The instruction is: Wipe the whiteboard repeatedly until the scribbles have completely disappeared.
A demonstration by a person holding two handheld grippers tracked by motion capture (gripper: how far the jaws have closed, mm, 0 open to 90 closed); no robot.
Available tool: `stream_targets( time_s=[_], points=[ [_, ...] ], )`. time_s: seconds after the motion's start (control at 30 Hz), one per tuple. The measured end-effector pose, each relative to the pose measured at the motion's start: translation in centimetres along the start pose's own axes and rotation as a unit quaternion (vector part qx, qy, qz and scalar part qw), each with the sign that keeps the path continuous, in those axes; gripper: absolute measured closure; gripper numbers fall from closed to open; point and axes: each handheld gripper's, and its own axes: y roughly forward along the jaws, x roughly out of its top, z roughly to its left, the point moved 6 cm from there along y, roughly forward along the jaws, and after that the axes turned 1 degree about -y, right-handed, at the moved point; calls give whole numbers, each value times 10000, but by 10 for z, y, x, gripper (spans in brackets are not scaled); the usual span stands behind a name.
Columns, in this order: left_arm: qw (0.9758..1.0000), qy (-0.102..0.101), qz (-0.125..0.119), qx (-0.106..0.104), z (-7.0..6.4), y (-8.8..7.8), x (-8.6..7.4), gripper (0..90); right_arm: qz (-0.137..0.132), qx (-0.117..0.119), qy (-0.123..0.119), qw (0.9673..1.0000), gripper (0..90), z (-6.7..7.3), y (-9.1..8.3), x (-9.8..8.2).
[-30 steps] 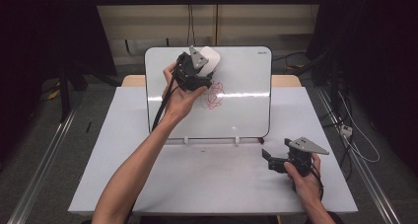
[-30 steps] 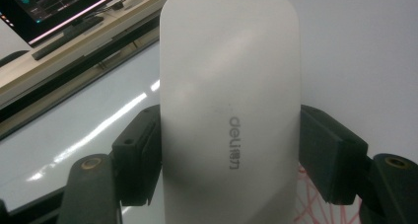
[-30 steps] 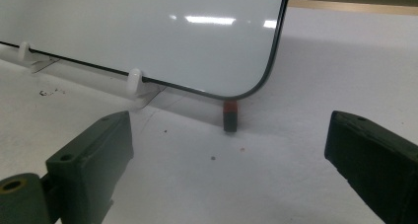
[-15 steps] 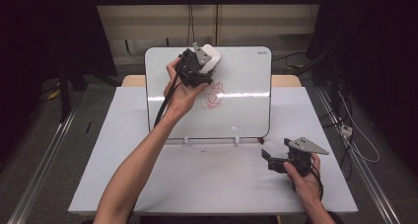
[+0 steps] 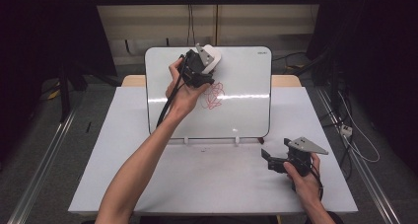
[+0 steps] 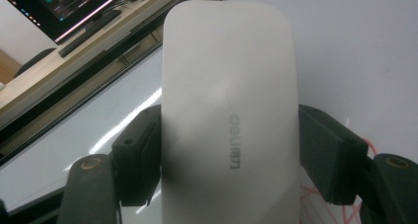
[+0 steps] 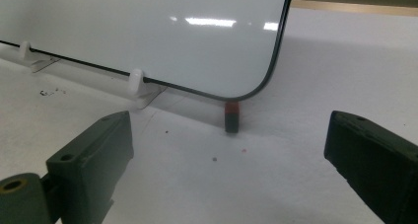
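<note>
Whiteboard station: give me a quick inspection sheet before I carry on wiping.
Surface: white table, a few dark specks near the board's foot.
Job's things: whiteboard propped upright on clips; red scribble on it; white eraser against the board above the scribble.
Clutter: small red-and-black object under the board's corner.
Grippers: left tool shut on the eraser; right tool open, holding nothing, low over the table.
Cables: one trails from the left tool; several on the floor at right.
Surroundings: dark curtains, floor rails, a monitor behind.
</note>
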Motion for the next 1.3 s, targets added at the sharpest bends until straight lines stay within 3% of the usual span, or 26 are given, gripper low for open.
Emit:
stream_targets(
  time_s=[0.13,0.23,0.37,0.53,0.93,1.3],
  points=[
    [10000,-24,8,46,-3,2,0,310,-5,-5,-6,10000,46,0,0,0],
    [9999,147,20,31,-10,3,0,309,-1,-12,21,10000,47,0,0,0],
    [9999,115,-1,51,-12,3,0,309,9,-7,22,10000,46,1,-1,0],
    [9997,243,10,15,-18,3,-2,310,9,-4,13,10000,47,1,-1,0],
    [9984,536,-42,-152,-47,-3,-25,309,6,8,3,10000,47,2,-2,0],
    [9988,413,80,-237,-41,-2,-19,310,-16,22,-26,10000,47,4,-1,1]
  ],
)
